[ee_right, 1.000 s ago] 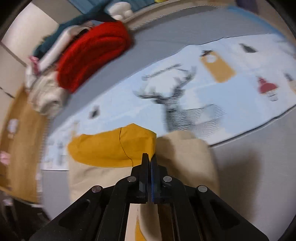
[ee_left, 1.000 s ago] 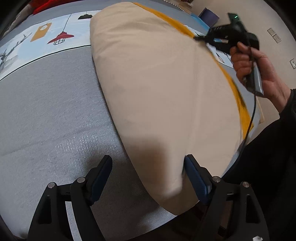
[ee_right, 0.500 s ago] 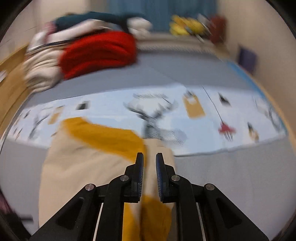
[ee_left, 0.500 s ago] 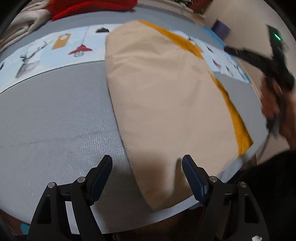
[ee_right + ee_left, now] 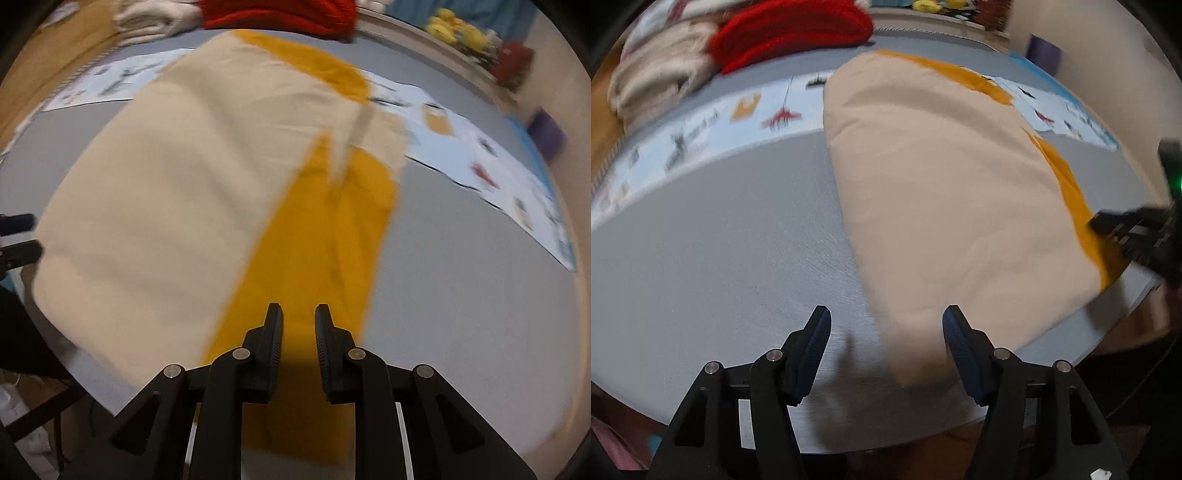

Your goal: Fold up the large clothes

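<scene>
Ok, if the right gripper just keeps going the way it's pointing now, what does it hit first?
Most likely the mustard-yellow strip of the garment: the right gripper, jaws opening with nothing clamped, points down at it, beside the beige panel. How much gap is left is unclear.

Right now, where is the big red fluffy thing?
In the left wrist view, the red knit pile sits top left at the grey table's far edge, beside cream folded clothes.

Grey table with beige-and-mustard garment, printed blue cloth, folded clothes.
</scene>
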